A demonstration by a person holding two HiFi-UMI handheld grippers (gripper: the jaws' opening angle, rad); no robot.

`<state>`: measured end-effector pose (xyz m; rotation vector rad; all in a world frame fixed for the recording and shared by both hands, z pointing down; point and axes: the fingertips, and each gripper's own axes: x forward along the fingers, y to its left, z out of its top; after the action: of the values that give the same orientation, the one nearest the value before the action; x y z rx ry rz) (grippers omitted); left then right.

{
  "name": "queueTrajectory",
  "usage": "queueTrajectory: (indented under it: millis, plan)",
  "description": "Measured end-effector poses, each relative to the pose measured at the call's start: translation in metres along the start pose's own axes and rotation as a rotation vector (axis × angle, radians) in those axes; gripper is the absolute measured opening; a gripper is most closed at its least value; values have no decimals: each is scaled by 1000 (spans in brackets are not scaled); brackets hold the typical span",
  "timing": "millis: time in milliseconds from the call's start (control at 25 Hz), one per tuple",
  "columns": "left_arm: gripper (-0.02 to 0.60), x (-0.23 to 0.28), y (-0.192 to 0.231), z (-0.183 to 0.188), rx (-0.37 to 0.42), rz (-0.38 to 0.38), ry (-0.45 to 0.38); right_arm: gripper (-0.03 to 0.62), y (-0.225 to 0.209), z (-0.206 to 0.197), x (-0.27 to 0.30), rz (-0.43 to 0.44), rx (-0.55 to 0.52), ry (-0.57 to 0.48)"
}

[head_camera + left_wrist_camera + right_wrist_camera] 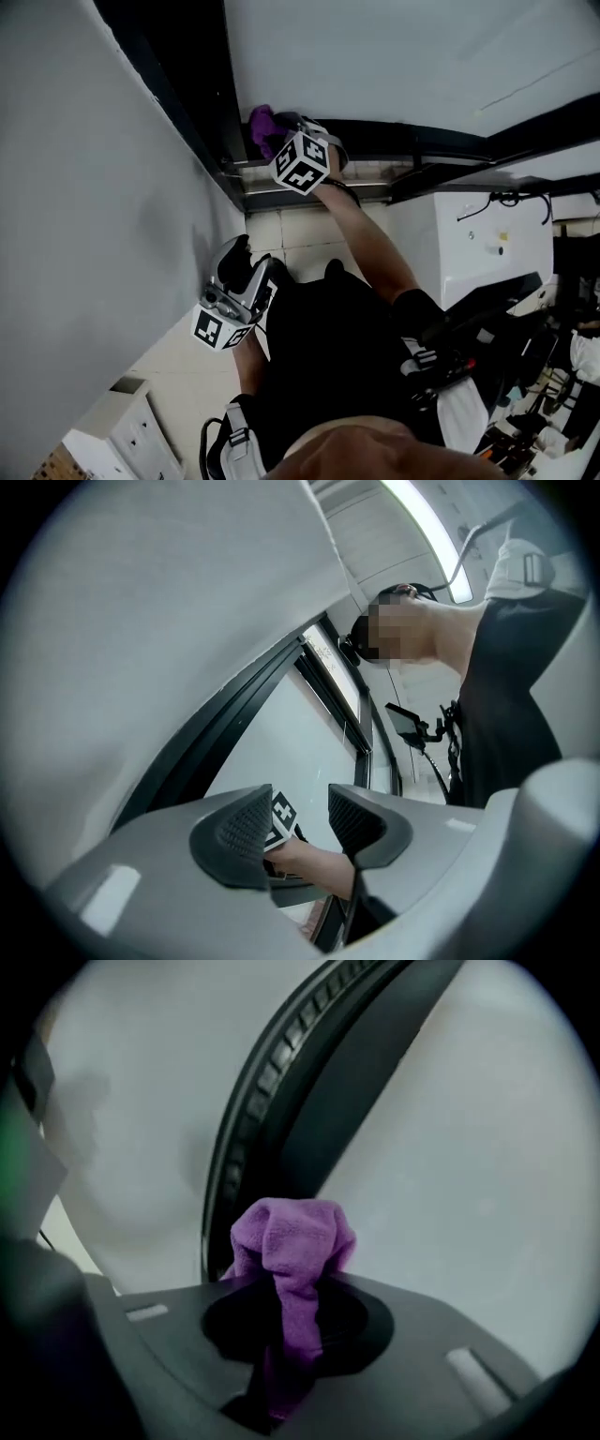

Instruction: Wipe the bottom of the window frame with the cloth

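Right gripper (295, 1321) clenched on cloth (291, 1237) — bunch seems just off window frame (309, 1101) ahead; left gripper (298, 822) parted, empty.

Left tool (300, 823), jaws apart, before a dark window frame (183, 754).

No legible text, brand or number anywhere; marker cube (301, 164) bears only black-white square pattern.
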<state>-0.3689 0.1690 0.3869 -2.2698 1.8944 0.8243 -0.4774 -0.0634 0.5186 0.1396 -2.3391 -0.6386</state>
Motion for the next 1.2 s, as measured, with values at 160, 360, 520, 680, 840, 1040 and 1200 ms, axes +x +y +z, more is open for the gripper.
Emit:
queueTrajectory:
  millis: [160, 360, 520, 680, 840, 1040, 1200]
  plan:
    - [166, -2, 4, 6, 24, 36, -44, 67, 24, 23, 28, 46, -46, -89]
    - [161, 7, -13, -25, 208, 10, 65, 67, -38, -86, -14, -172, -12, 166]
    - [160, 27, -44, -63, 341, -145, 203, 74, -22, -68, -19, -178, -151, 145]
    - [160, 47, -72, -84, 328, -252, 253, 71, -33, -91, -18, -177, -190, 135]
    - [160, 61, -73, -98, 323, -272, 282, 67, -95, -200, -74, -326, -32, 423]
    - [160, 72, -72, -106, 282, -281, 311, 74, -94, -196, -80, -332, -270, 586]
    - [160, 87, -84, -109, 300, -312, 321, 71, -102, -215, -83, -272, -420, 681]
